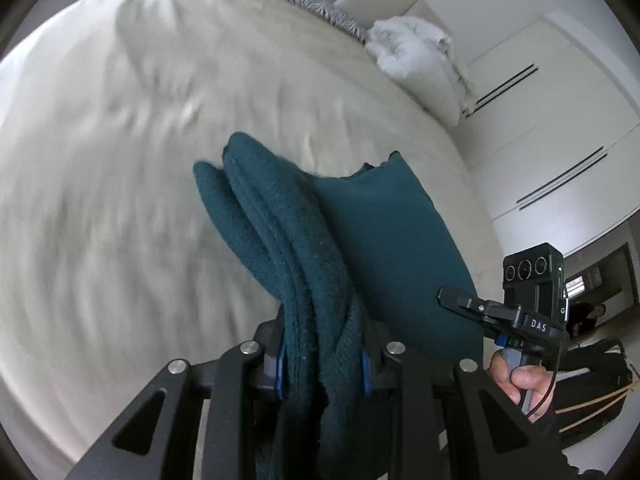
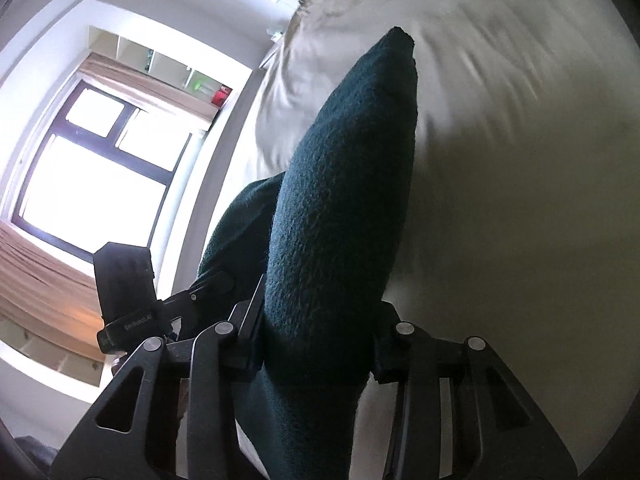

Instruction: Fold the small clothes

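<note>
A dark teal knitted garment [image 1: 352, 236] hangs in the air above the bed, held by both grippers. My left gripper [image 1: 322, 364] is shut on a bunched, rope-like part of it, with the cloth squeezed between the blue pads [image 1: 281, 364]. My right gripper [image 2: 316, 344] is shut on another thick fold of the same garment [image 2: 344, 184], which rises up between the jaws. In the left wrist view the right gripper [image 1: 452, 296] shows at the garment's right edge, with the person's hand below it.
A beige bed sheet [image 1: 120, 184] fills the ground below, blurred by motion. White and striped pillows [image 1: 416, 64] lie at the headboard. White wardrobe doors [image 1: 560, 128] stand to the right. A bright window [image 2: 96, 176] shows in the right wrist view.
</note>
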Demonstrator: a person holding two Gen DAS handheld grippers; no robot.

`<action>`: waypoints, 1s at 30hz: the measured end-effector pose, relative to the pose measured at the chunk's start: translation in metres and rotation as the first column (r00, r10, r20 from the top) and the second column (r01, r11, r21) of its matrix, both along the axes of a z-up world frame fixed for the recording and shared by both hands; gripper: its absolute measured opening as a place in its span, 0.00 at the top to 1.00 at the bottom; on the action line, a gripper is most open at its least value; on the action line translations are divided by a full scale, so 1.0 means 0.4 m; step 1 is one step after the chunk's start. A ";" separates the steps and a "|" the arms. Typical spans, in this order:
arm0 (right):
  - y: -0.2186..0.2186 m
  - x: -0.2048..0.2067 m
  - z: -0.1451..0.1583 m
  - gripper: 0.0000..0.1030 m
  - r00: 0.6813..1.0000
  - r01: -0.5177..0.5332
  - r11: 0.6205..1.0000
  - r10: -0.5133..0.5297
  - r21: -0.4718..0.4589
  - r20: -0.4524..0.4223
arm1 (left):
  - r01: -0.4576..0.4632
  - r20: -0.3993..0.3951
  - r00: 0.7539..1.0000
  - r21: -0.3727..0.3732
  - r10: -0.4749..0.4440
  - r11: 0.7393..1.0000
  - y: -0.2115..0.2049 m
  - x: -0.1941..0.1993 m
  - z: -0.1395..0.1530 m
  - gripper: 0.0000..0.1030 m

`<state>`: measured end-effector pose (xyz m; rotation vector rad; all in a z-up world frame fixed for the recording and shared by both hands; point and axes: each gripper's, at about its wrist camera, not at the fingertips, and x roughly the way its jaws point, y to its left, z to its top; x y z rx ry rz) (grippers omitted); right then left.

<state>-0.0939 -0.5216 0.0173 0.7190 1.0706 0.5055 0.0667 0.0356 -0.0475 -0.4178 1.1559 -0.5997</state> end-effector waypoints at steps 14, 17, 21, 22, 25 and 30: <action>-0.053 -0.110 -0.085 0.53 0.984 0.178 0.983 -0.178 0.035 -0.018 | -0.127 0.017 0.992 -0.001 0.127 0.992 0.047 -0.084 -0.075 0.58; -0.061 -0.157 -0.026 0.53 0.971 0.236 0.969 -0.233 -0.070 0.048 | -0.164 0.074 0.984 0.031 0.162 0.986 0.068 -0.116 -0.039 0.52; -0.046 -0.247 0.102 0.53 0.935 0.318 0.919 -0.262 -0.233 0.241 | -0.197 0.252 0.954 0.114 0.164 0.974 0.049 -0.171 0.061 0.40; -0.028 -0.274 0.141 0.53 0.917 0.341 0.899 -0.255 -0.273 0.307 | -0.214 0.308 0.938 0.146 0.161 0.966 0.039 -0.188 0.092 0.31; -0.002 -0.386 0.252 0.46 0.837 0.431 0.833 -0.226 -0.346 0.498 | -0.294 0.528 0.838 0.219 0.140 0.930 0.013 -0.270 0.211 0.00; 0.051 -0.524 0.428 0.00 0.611 0.664 0.687 -0.274 -0.293 0.743 | -0.411 0.749 0.656 0.252 0.092 0.876 -0.043 -0.394 0.374 0.00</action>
